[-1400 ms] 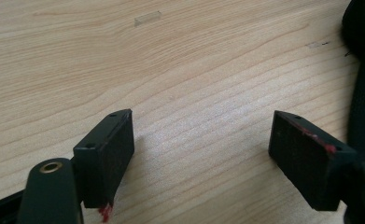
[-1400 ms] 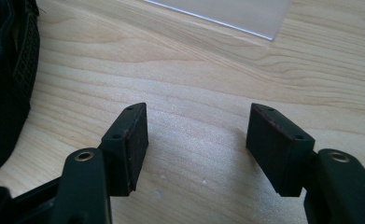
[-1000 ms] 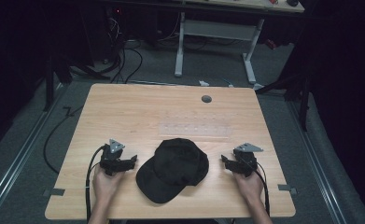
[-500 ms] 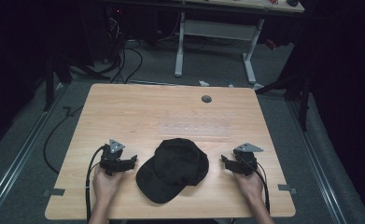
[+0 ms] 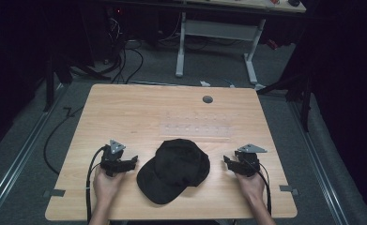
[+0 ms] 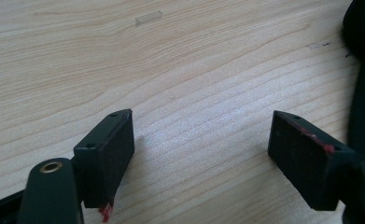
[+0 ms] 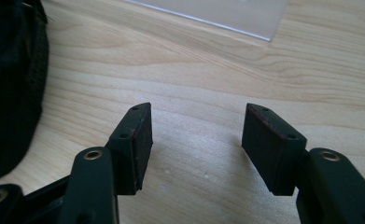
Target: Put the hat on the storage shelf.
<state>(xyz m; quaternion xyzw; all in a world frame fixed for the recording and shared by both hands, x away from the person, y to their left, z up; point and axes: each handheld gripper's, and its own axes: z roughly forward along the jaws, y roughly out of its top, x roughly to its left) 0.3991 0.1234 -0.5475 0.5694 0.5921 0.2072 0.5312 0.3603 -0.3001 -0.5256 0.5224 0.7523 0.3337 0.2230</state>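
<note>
A black baseball cap (image 5: 174, 168) lies on the wooden table (image 5: 139, 112) near its front edge, brim toward the front left. My left gripper (image 5: 133, 161) rests on the table just left of the cap, jaws open and empty; its own view has the cap's edge (image 6: 364, 88) at the right. My right gripper (image 5: 226, 161) sits right of the cap, apart from it. Its jaws have just been closing a little but stand open with bare wood between them. The cap (image 7: 10, 88) shows at the left of the right gripper view.
A clear plastic sheet (image 5: 195, 129) lies flat behind the cap, its corner (image 7: 245, 16) in the right gripper view. A round cable hole (image 5: 207, 99) sits near the table's far edge. Another desk's legs (image 5: 216, 42) and cables stand on the floor beyond.
</note>
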